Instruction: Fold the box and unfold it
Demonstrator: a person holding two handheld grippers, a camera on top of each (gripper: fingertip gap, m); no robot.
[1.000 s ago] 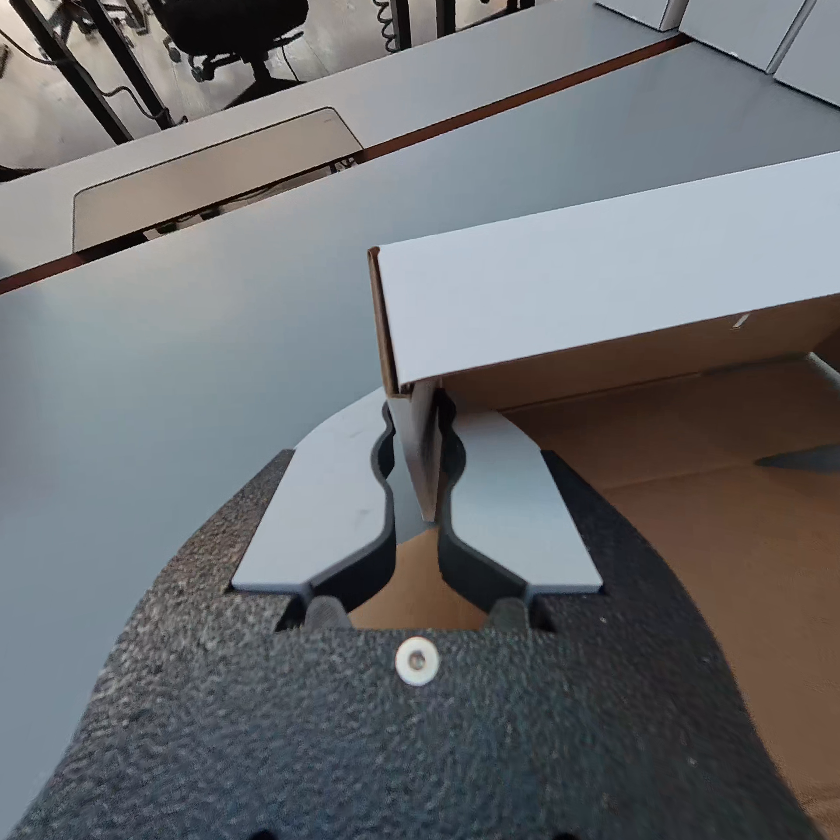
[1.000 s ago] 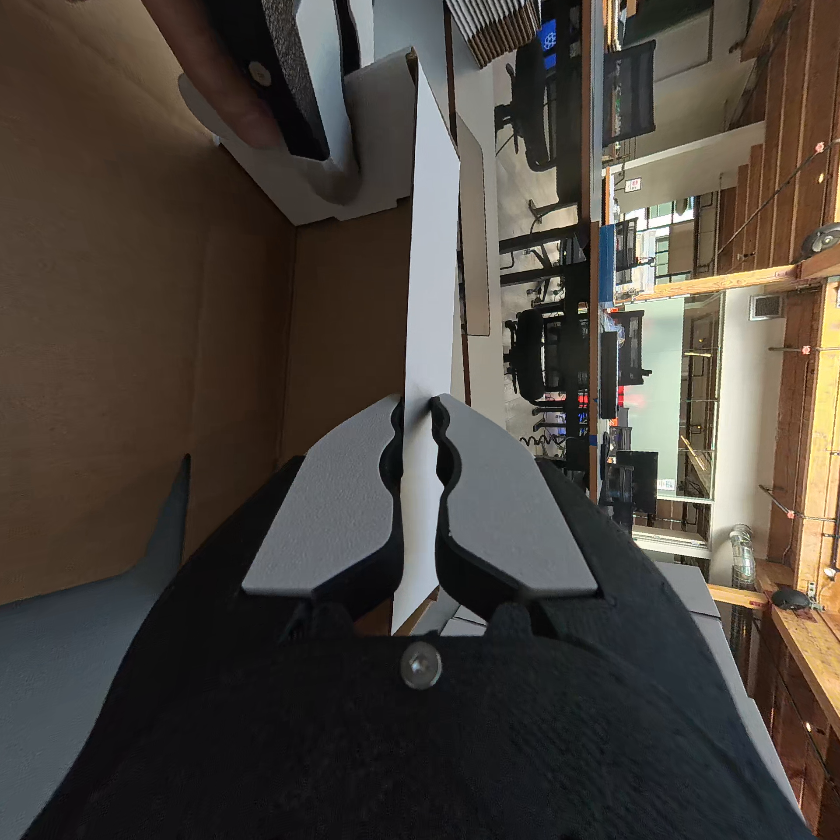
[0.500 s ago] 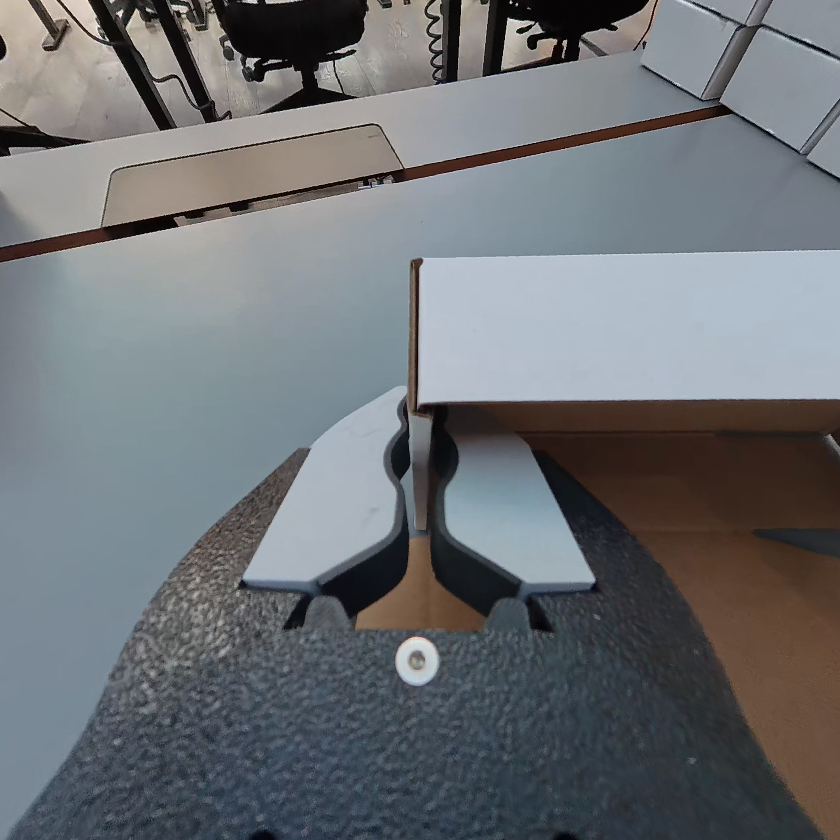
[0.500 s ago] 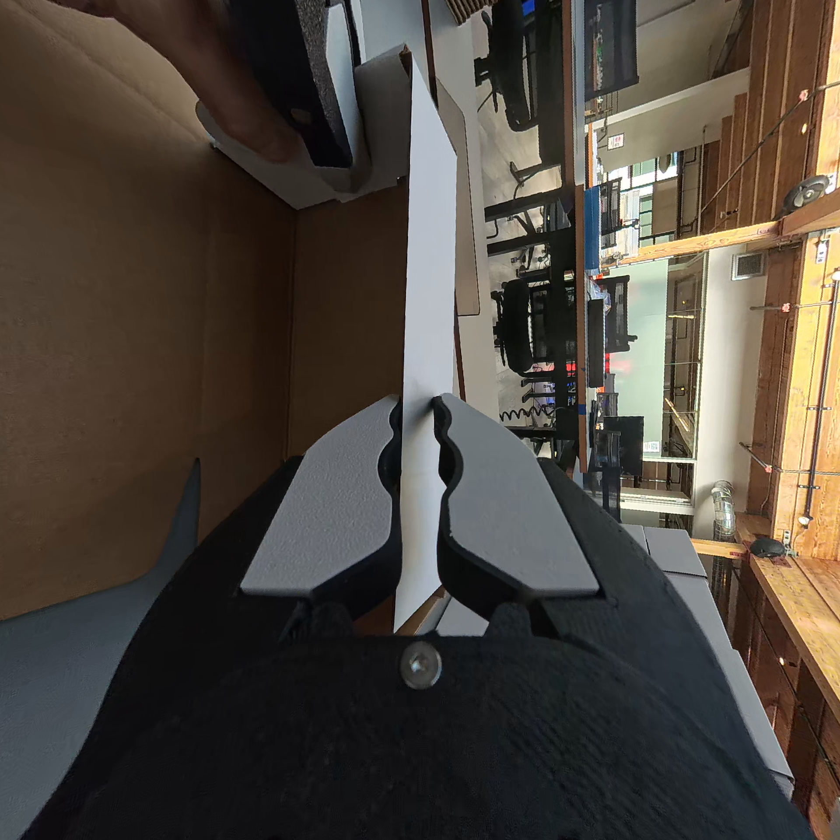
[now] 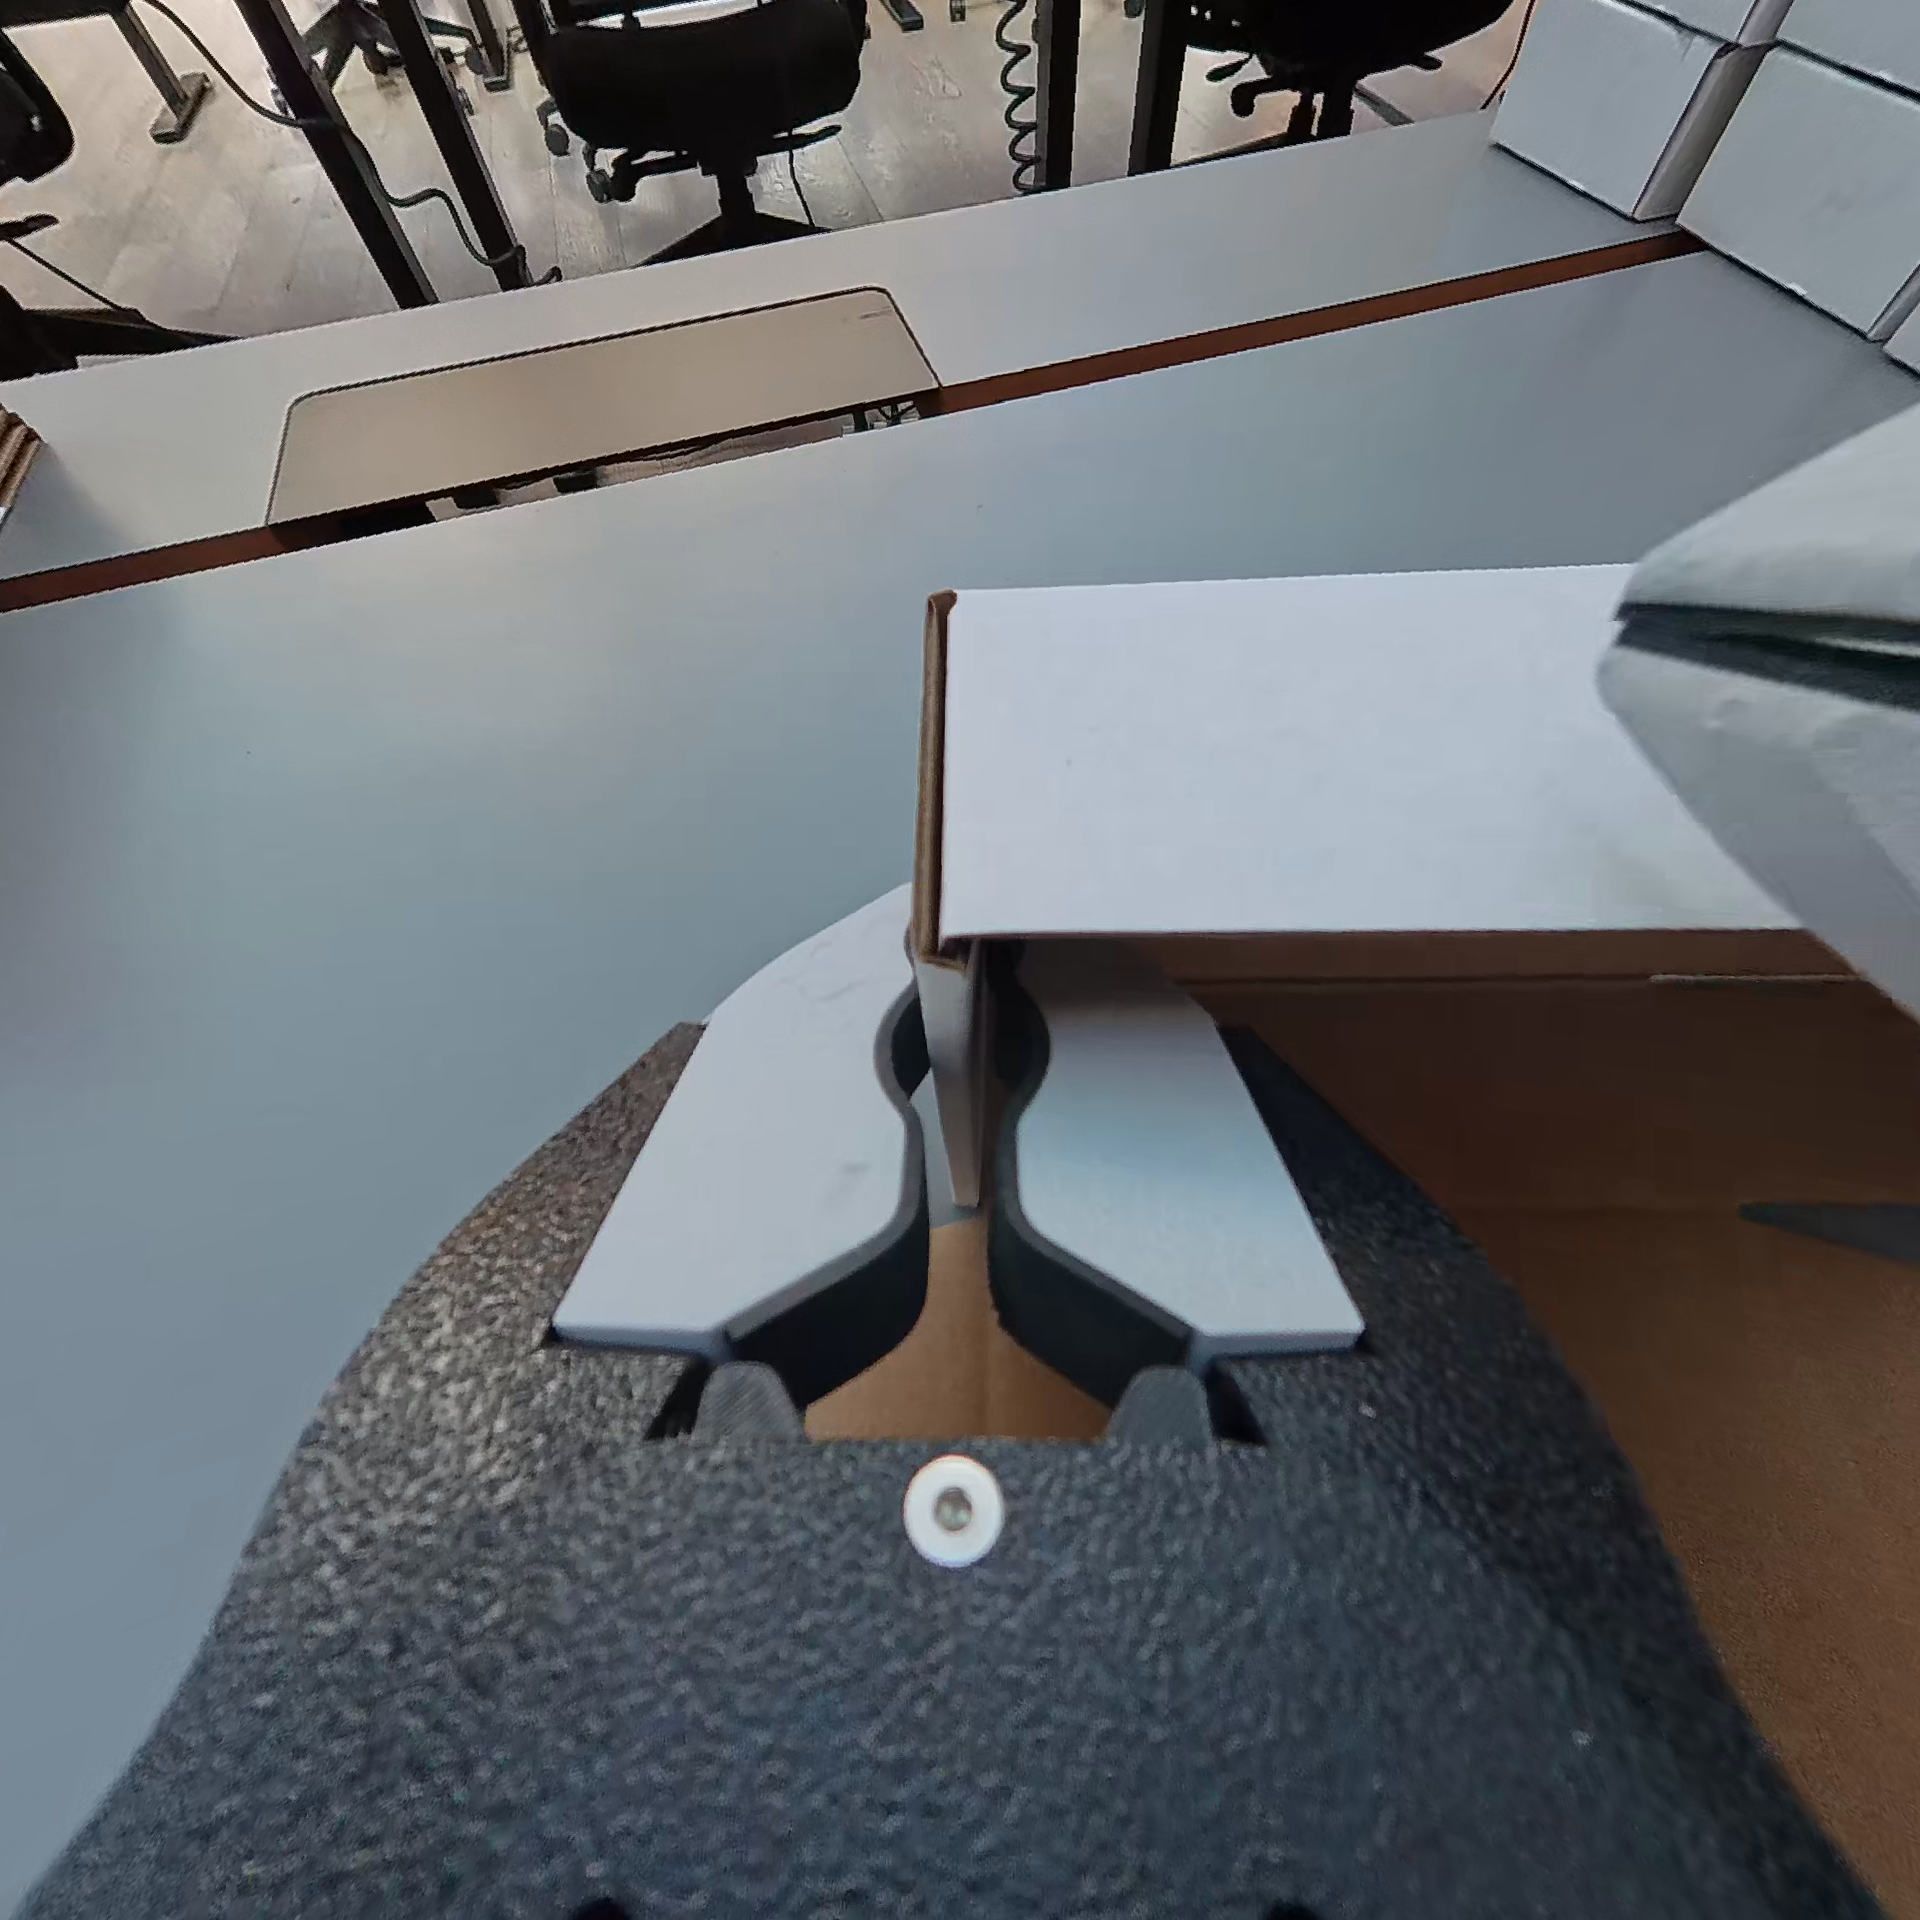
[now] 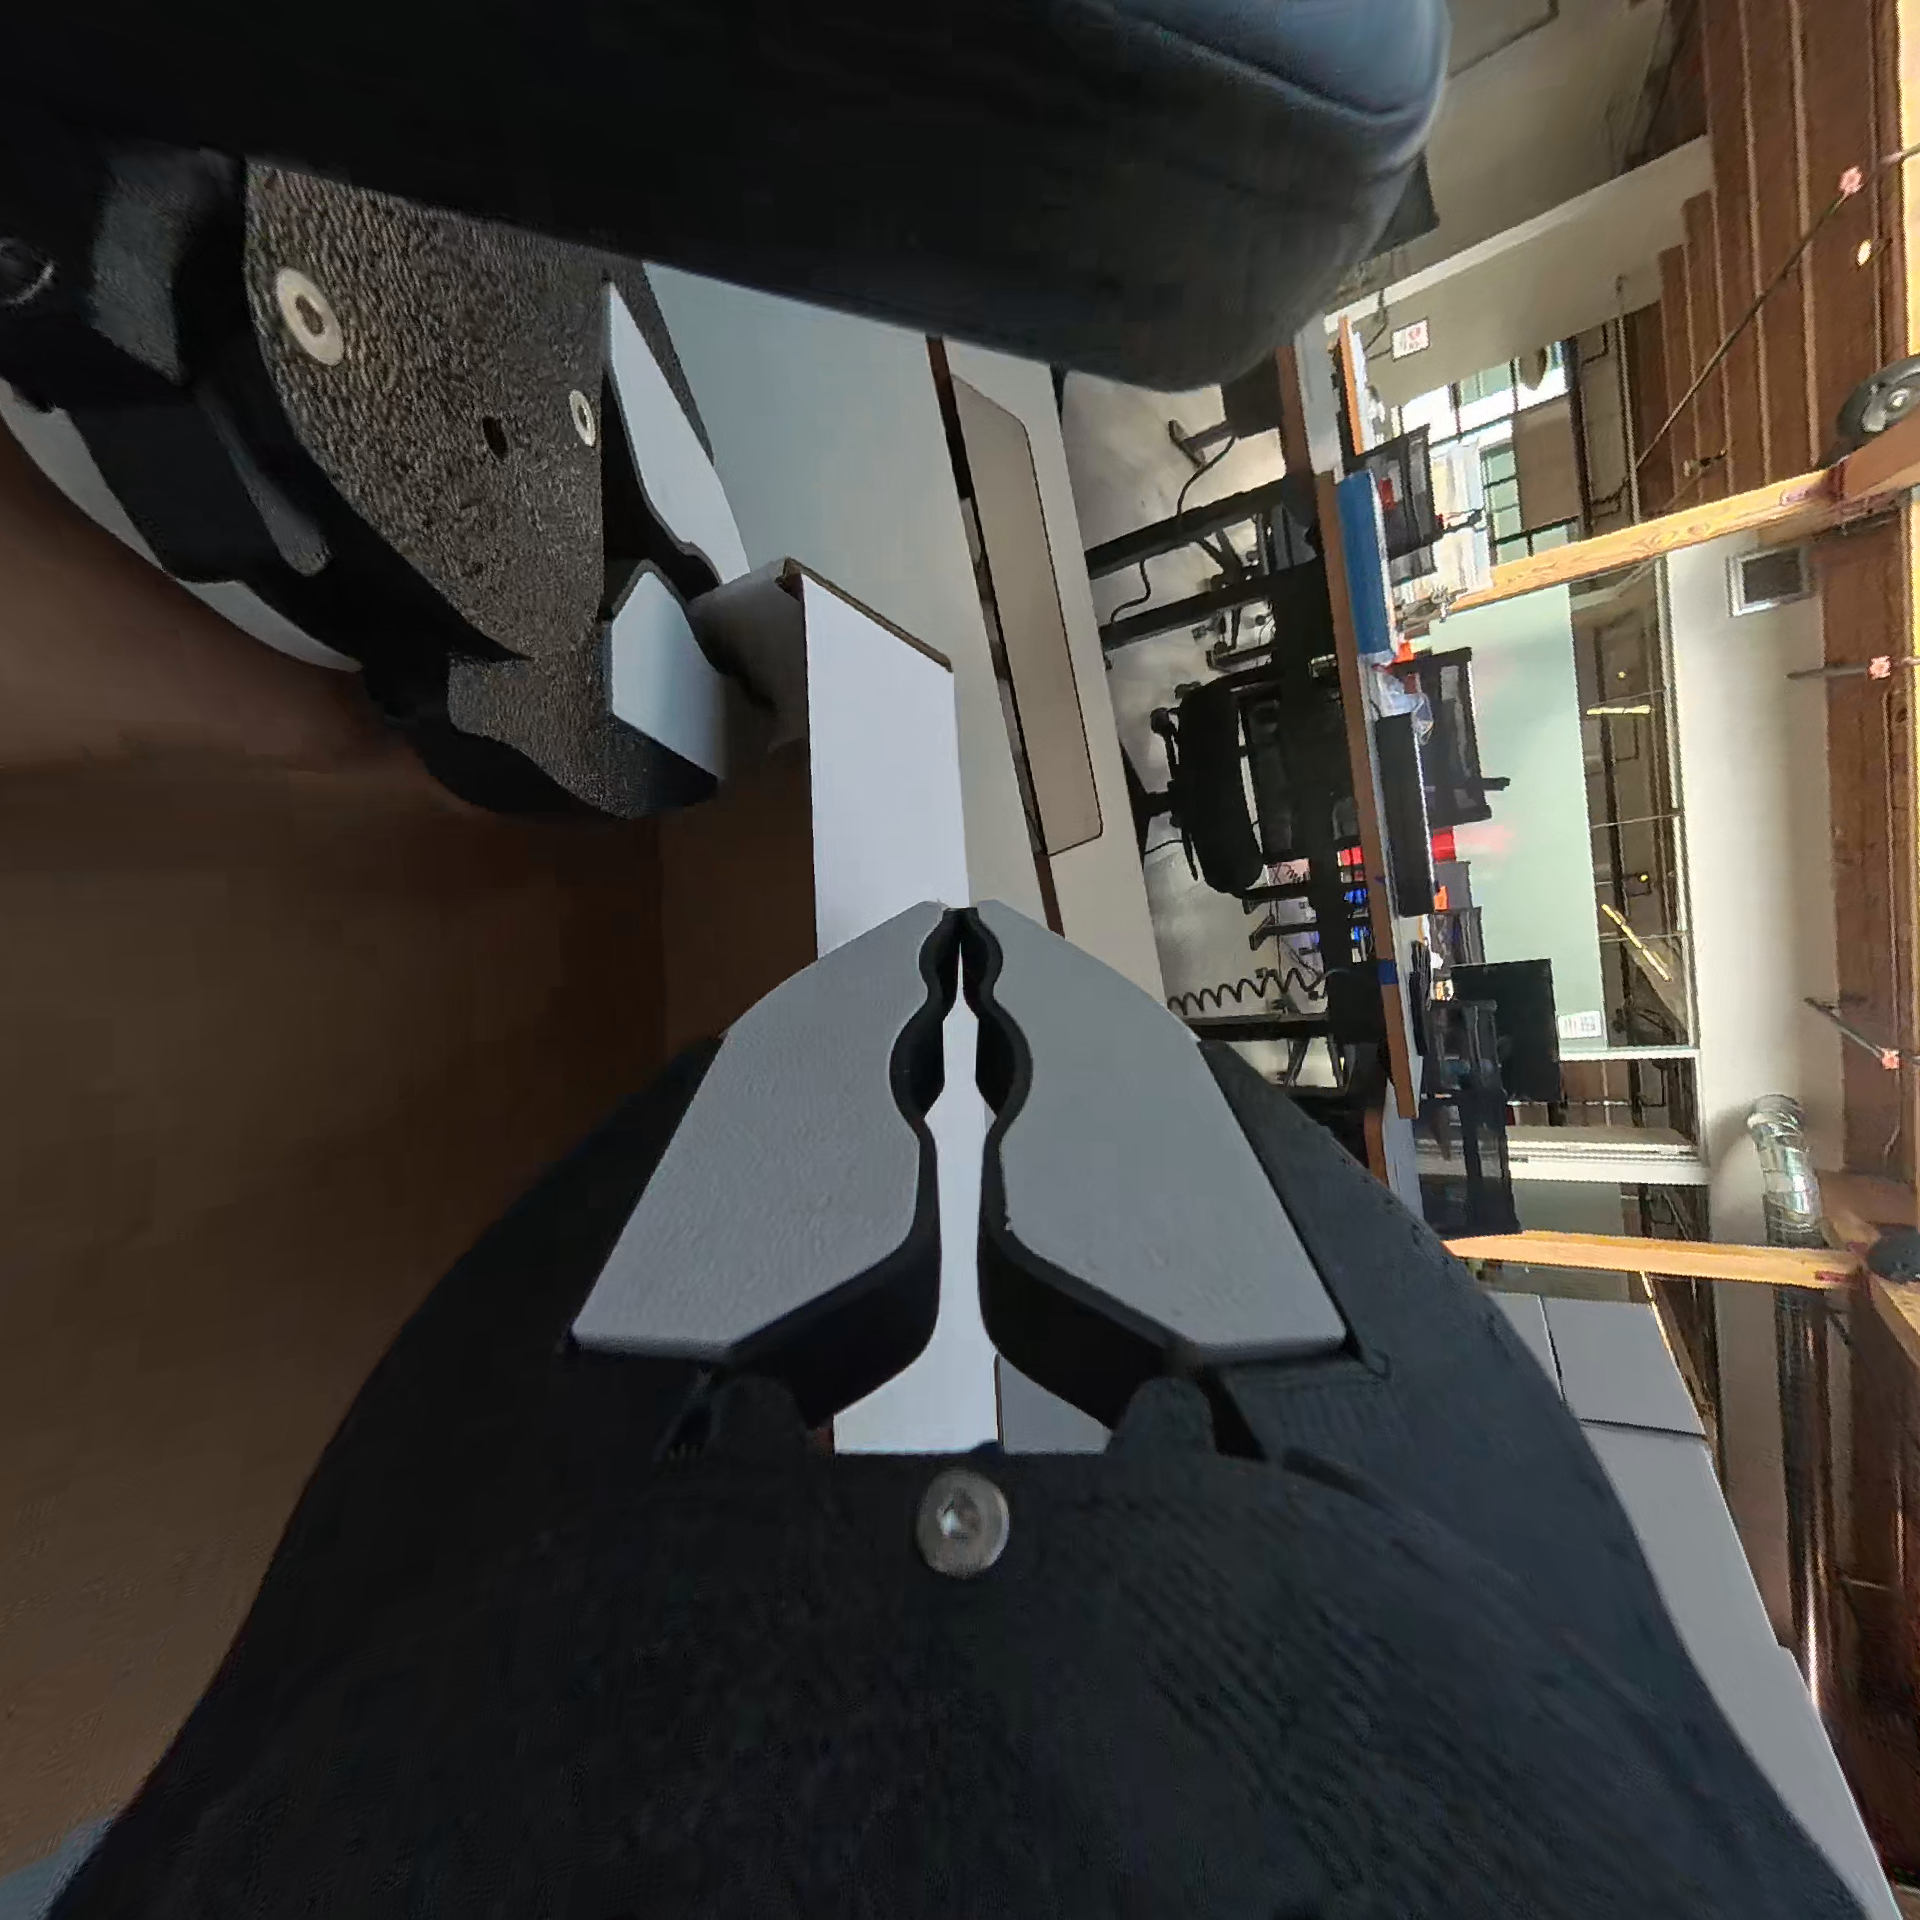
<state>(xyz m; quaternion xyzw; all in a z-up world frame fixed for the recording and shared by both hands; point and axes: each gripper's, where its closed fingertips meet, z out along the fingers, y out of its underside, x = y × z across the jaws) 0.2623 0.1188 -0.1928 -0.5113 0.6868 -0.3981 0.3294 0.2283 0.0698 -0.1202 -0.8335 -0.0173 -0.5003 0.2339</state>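
Left claw (image 5: pixel 961 1049) pinches the box (image 5: pixel 1299 758) flap (plain, unprinted); right claw (image 6: pixel 961 925) closed, empty.

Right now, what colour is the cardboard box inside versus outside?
Brown inside, white outside; the left wrist view shows it best.

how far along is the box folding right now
Done: one long wall of the box stands upright, white side out, brown base flat on the table. In hand: the left gripper pinches the corner flap; the right gripper is shut on that wall's edge. Left: the remaining walls, then unfolding.
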